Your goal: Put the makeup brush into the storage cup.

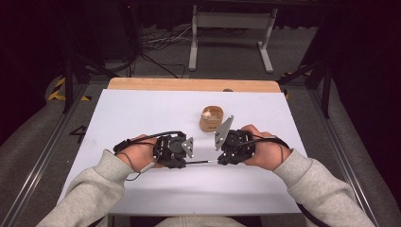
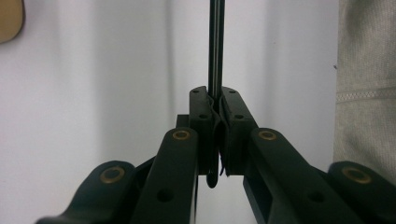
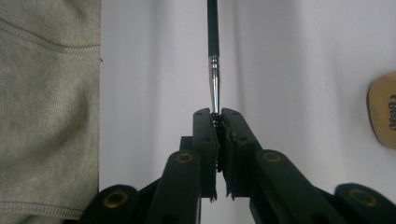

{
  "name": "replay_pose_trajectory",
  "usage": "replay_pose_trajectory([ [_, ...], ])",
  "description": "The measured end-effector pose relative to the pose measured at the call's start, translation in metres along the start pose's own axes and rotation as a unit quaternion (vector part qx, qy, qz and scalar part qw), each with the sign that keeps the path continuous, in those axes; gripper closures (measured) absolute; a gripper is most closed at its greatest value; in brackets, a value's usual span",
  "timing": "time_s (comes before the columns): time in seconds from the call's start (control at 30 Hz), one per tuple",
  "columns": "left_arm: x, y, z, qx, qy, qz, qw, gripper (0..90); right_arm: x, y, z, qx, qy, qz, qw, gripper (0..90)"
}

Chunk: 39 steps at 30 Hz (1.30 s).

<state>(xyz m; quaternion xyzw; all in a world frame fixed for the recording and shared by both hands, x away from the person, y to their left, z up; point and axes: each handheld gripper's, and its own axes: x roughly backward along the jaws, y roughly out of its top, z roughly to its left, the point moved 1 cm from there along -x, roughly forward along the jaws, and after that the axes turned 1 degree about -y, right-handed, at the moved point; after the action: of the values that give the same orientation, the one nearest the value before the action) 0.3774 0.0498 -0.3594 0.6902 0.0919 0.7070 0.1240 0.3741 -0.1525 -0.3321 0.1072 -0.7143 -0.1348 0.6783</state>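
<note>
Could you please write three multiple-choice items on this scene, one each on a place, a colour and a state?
1. Where does the wooden cup stand?
A. On the white table, beyond the two tongs
B. On the floor by the metal stand
C. In the person's lap

2. What colour are the person's sleeves?
A. Red
B. Light grey
C. Dark blue

3. How is the thin paintbrush held?
A. It lies free on the table
B. It stands in the cup
C. Both tongs are shut on it, one at each end

Answers:
1 A: the high view shows the cup on the white sheet past the right tongs.
2 B: both forearms wear pale grey fabric.
3 C: the left tongs pinch the black handle; the right tongs close at the metal ferrule.
</note>
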Motion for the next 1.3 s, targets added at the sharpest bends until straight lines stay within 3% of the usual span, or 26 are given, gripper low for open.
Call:
replay_pose_trajectory([
  [0.07, 0.000, 0.000, 0.000, -0.002, 0.000, -0.004, 1.0000, 85.4, 0.001, 0.001, 0.000, -0.010, 0.005, -0.005, 0.9999, 72.2],
  [0.17, 0.000, -0.001, 0.000, -0.004, 0.000, -0.011, 0.9999, 85.4, 0.001, 0.002, 0.002, -0.016, -0.007, -0.019, 0.9997, 57.1],
  [0.33, 0.000, -0.006, 0.002, 0.000, -0.003, -0.024, 0.9997, 85.4, 0.008, -0.001, 0.001, -0.027, -0.021, -0.057, 0.9978, 46.0],
  [0.43, 0.004, -0.009, 0.003, 0.006, -0.005, -0.045, 0.9990, 85.4, 0.016, -0.006, 0.000, -0.039, -0.042, -0.088, 0.9945, 37.6],
  [0.6, 0.004, -0.015, 0.003, 0.014, -0.009, -0.096, 0.9953, 85.3, 0.029, -0.015, 0.000, -0.051, -0.057, -0.166, 0.9833, 30.6],
  [0.7, 0.002, -0.022, 0.005, 0.029, -0.017, -0.127, 0.9913, 85.3, 0.034, -0.022, 0.002, -0.052, -0.064, -0.204, 0.9755, 28.0],
  [0.77, 0.003, -0.025, 0.006, 0.034, -0.018, -0.147, 0.9883, 85.3, 0.036, -0.026, 0.002, -0.058, -0.071, -0.219, 0.9715, 28.0],
  [0.8, 0.003, -0.025, 0.006, 0.034, -0.018, -0.147, 0.9883, 85.3, 0.036, -0.028, 0.002, -0.061, -0.072, -0.226, 0.9695, 28.0],
  [0.83, 0.004, -0.027, 0.007, 0.034, -0.021, -0.158, 0.9867, 85.3, 0.036, -0.028, 0.002, -0.061, -0.072, -0.226, 0.9695, 28.0],
  [0.87, 0.004, -0.028, 0.006, 0.035, -0.024, -0.172, 0.9842, 85.3, 0.037, -0.029, 0.002, -0.062, -0.075, -0.233, 0.9677, 27.9],
  [0.93, 0.004, -0.030, 0.006, 0.034, -0.023, -0.185, 0.9819, 85.3, 0.038, -0.034, 0.003, -0.067, -0.082, -0.258, 0.9603, 27.0],
  [1.0, 0.004, -0.032, 0.006, 0.032, -0.022, -0.200, 0.9791, 85.3, 0.038, -0.036, 0.003, -0.068, -0.084, -0.264, 0.9584, 26.9],
  [1.17, 0.003, -0.037, 0.004, 0.028, -0.016, -0.258, 0.9656, 85.3, 0.036, -0.042, 0.004, -0.072, -0.093, -0.299, 0.9469, 26.3],
  [1.2, 0.003, -0.038, 0.004, 0.028, -0.015, -0.274, 0.9612, 85.3, 0.036, -0.043, 0.004, -0.073, -0.094, -0.306, 0.9446, 26.5],
  [1.23, 0.003, -0.038, 0.004, 0.028, -0.015, -0.274, 0.9612, 85.3, 0.036, -0.043, 0.004, -0.073, -0.094, -0.306, 0.9446, 26.5],
  [1.3, 0.003, -0.039, 0.004, 0.032, -0.013, -0.298, 0.9539, 85.3, 0.036, -0.045, 0.005, -0.072, -0.095, -0.315, 0.9416, 26.8],
])
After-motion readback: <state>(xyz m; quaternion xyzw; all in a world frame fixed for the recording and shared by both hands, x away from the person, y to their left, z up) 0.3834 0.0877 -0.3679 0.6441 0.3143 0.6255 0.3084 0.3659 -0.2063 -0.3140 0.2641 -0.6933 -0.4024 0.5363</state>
